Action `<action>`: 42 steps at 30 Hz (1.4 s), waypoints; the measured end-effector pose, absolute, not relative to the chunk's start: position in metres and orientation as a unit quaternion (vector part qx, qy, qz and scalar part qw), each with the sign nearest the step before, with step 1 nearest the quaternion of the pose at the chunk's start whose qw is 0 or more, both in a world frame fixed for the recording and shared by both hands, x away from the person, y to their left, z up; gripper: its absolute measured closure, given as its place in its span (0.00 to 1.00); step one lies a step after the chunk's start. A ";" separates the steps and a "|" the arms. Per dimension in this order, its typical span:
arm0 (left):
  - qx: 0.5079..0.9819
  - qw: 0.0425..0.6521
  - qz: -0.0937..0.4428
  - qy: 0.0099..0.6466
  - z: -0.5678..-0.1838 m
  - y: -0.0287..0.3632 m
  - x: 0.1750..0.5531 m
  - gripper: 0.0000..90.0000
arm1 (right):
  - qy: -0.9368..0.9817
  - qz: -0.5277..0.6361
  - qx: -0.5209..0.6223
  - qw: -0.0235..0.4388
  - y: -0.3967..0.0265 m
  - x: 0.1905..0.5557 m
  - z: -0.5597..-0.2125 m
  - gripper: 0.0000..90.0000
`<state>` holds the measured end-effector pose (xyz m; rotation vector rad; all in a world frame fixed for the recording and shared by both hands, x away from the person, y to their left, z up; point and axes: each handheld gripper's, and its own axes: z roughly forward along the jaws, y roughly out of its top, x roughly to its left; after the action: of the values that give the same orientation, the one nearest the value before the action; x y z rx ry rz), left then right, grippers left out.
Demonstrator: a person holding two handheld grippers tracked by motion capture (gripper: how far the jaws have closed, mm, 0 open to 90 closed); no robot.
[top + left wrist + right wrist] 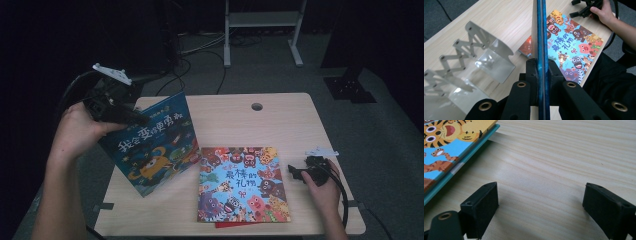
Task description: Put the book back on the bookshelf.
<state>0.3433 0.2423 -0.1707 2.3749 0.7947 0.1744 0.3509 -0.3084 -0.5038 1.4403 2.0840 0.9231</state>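
My left gripper [137,119] is shut on a blue picture book [150,145] and holds it upright and tilted over the table's left part. In the left gripper view the book's edge [541,32] runs straight up between the pressed jaws of the left gripper [541,65]. A second book with cartoon animals [242,182] lies flat at the table's front middle. My right gripper [294,172] rests low on the wood just right of that book, open with nothing between its jaws. The right gripper view shows the right gripper [540,200] standing wide, with the animal book's corner [444,142] at the upper left.
A red book [225,225] peeks out under the animal book's front edge. A silver metal extendable book rack [486,57] stands on the wooden table [225,115] to the left in the left gripper view. A cable hole [257,106] sits near the table's far edge.
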 end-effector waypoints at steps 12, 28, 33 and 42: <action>0.887 0.303 0.071 0.340 -0.174 0.283 0.331 0.91 | 0.754 0.334 0.520 0.221 -0.308 0.351 -0.504 0.13; 0.862 0.311 0.079 0.393 -0.176 0.337 0.314 0.91 | 0.754 0.334 0.521 0.221 -0.308 0.351 -0.504 0.13; 0.851 0.308 0.086 0.416 -0.181 0.353 0.315 0.91 | 0.754 0.334 0.521 0.221 -0.308 0.351 -0.504 0.13; 0.838 0.293 0.093 0.450 -0.189 0.369 0.324 0.91 | 0.754 0.334 0.521 0.221 -0.308 0.351 -0.504 0.13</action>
<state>0.3244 0.3689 -0.1895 2.2325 1.1989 0.2486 0.3509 -0.3084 -0.5038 1.4394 2.0839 0.9226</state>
